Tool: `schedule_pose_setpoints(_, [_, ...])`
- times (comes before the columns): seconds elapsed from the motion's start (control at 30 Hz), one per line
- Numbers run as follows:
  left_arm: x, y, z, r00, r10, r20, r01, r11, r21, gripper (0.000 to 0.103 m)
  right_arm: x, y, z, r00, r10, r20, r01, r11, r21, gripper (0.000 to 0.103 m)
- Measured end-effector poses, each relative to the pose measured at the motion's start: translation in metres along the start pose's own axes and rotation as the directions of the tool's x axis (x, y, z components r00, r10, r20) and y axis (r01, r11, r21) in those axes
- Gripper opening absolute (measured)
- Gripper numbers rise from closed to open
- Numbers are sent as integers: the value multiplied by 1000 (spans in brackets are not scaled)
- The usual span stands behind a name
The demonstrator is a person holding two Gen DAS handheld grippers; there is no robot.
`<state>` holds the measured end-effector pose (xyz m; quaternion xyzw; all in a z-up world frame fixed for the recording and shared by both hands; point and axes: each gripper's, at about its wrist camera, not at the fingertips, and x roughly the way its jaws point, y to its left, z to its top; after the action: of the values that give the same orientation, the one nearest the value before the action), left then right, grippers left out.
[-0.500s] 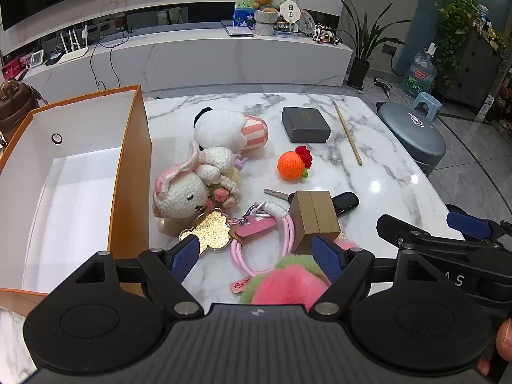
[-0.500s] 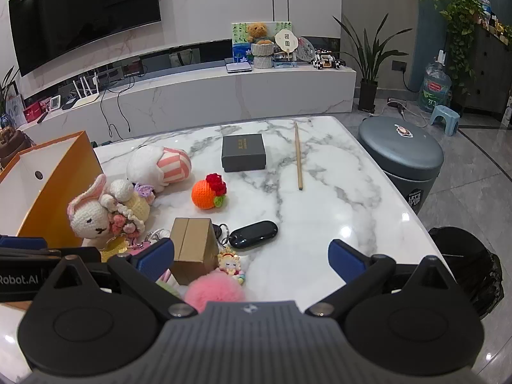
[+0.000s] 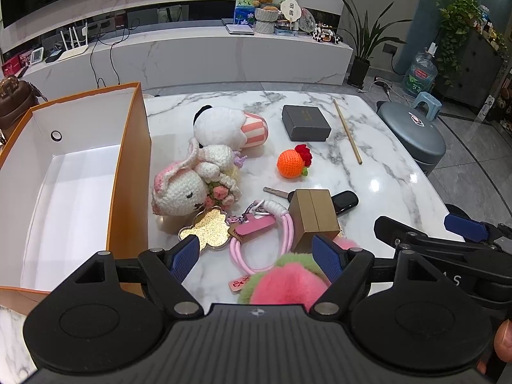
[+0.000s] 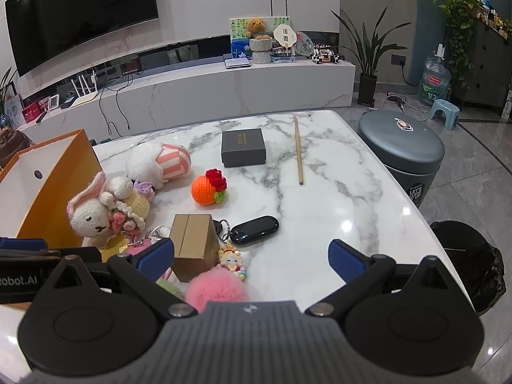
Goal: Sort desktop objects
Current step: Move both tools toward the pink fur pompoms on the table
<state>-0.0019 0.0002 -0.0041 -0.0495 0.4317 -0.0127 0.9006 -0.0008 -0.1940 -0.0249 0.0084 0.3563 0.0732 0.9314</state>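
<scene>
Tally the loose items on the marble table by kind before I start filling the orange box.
Plush and crochet toys: 3 (white plush, crochet bunny, orange crochet ball)
Small boxes: 2 (black box, tan box)
Wooden stick: 1
Black key fob: 1
Pink pompom: 1
Pink keyring bundle: 1
Total: 9

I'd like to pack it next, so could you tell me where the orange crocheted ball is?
The orange crocheted ball lies mid-table, between the striped plush and the dark gift box.
</scene>
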Motion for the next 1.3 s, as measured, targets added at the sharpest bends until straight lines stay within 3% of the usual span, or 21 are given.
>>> schedule_pose_setpoints(0.97, [0,0,0,1000,-1,-4,1,1000,-1,91,1,0,0,1000,7,-8,-7,1000,5,102])
schedule_pose_setpoints(1.3, [0,7,1,1000,-3,-16,3,1000,-18,91,7,-9,4,996,93,-7,-94,995,-32,102])
